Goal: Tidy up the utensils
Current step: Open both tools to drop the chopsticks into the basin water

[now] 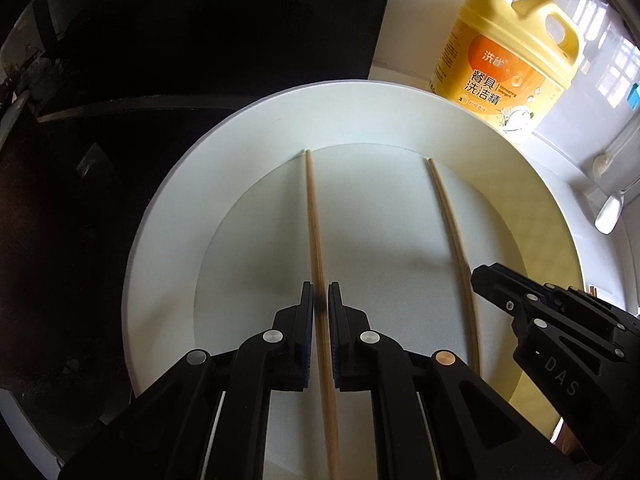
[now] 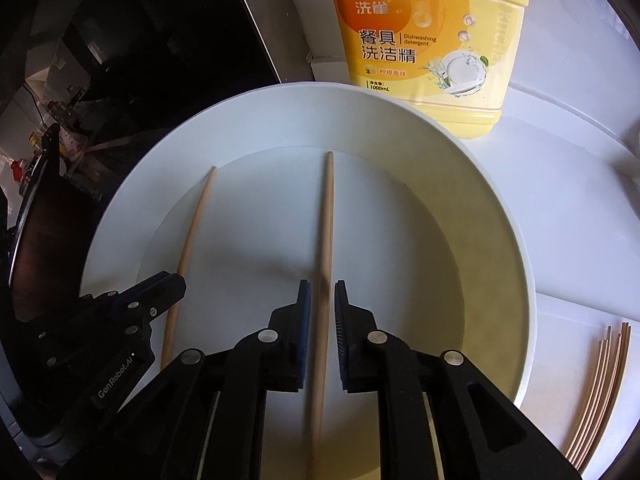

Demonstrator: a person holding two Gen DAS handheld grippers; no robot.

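On the white plate lie two chopsticks, one under each gripper. Left gripper has fingers narrow, close around the left chopstick; contact is unclear. Right gripper has fingers slightly apart, not pressing the right chopstick. One detergent bottle stands behind, and a bundle of spare chopsticks lies on the worktop.

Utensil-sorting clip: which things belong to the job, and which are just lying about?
Job:
left wooden chopstick
right wooden chopstick
round white plate
bundle of wooden chopsticks

Lying about:
yellow detergent jug
white spoon
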